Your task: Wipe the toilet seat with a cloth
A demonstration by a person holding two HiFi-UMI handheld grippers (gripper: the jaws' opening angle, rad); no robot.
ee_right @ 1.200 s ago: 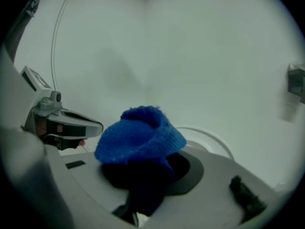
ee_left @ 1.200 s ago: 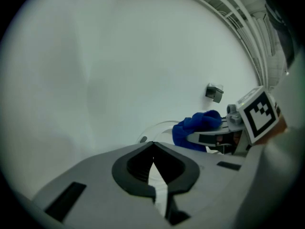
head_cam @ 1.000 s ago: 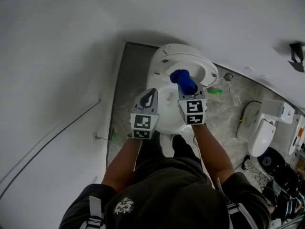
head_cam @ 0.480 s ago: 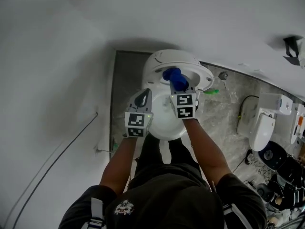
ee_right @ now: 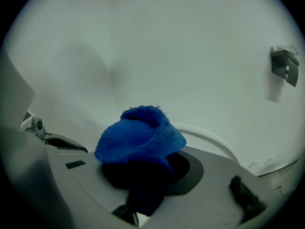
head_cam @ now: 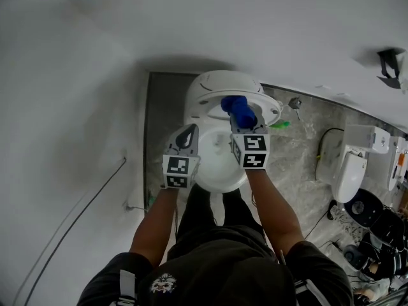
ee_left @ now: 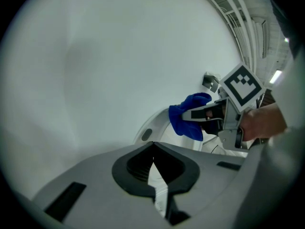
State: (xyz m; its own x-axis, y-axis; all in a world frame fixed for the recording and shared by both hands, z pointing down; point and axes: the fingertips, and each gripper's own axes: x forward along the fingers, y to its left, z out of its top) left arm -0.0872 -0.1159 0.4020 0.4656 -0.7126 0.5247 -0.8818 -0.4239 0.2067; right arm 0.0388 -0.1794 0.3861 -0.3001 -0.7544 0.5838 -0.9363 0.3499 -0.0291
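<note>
A white toilet [head_cam: 213,171] stands against the white wall, its seat ring [head_cam: 271,104] showing at the back. My right gripper [head_cam: 240,115] is shut on a bunched blue cloth [head_cam: 238,109] and holds it over the rear of the seat ring; in the right gripper view the blue cloth [ee_right: 139,136] bulges out of the jaws. My left gripper [head_cam: 187,134] hovers over the toilet's left side, shut with nothing in it. In the left gripper view its jaws meet at the tips [ee_left: 153,152], and the blue cloth [ee_left: 187,117] shows beyond them.
A second white toilet [head_cam: 352,171] and dark clutter [head_cam: 373,225] lie at the right on the grey marbled floor [head_cam: 296,152]. A green item [head_cam: 278,125] sits right of the seat. A cable [head_cam: 70,218] runs along the wall at the left.
Both grippers have slid a little towards the wall over the toilet, the right one carrying the cloth further back along the seat ring. The head view has shifted with them.
</note>
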